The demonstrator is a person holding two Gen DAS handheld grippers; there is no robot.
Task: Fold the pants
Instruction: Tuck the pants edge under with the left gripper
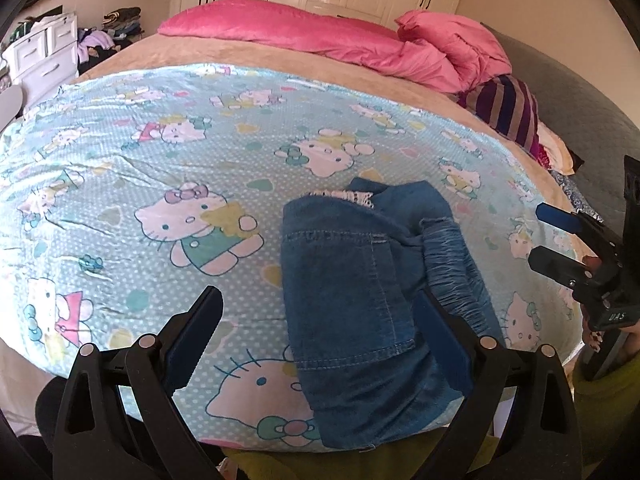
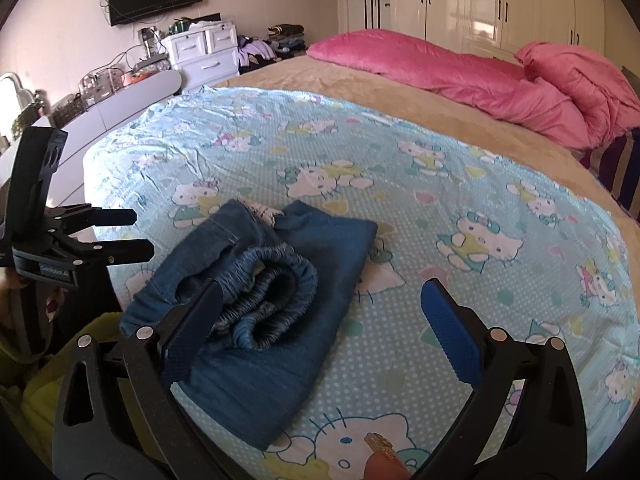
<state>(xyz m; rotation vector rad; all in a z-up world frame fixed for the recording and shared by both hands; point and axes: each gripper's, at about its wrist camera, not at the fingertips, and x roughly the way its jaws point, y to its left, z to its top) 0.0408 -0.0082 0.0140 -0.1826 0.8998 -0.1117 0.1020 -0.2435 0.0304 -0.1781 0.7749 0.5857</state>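
Pants [image 2: 256, 300], folded into a small denim bundle, are seen lying on the cartoon sheet [image 2: 460, 240] just ahead of both grippers. Left gripper [image 1: 320, 320] and right gripper [image 2: 320, 312] are held wide open, gripping nothing. Farther off, a pink blanket [image 2: 460, 68] is spread.

I held my left gripper [image 1: 320, 320] tilted downward, its jaws spread wide. My right gripper [image 2: 320, 312] pointed down too, jaws wide apart and gripping nothing.
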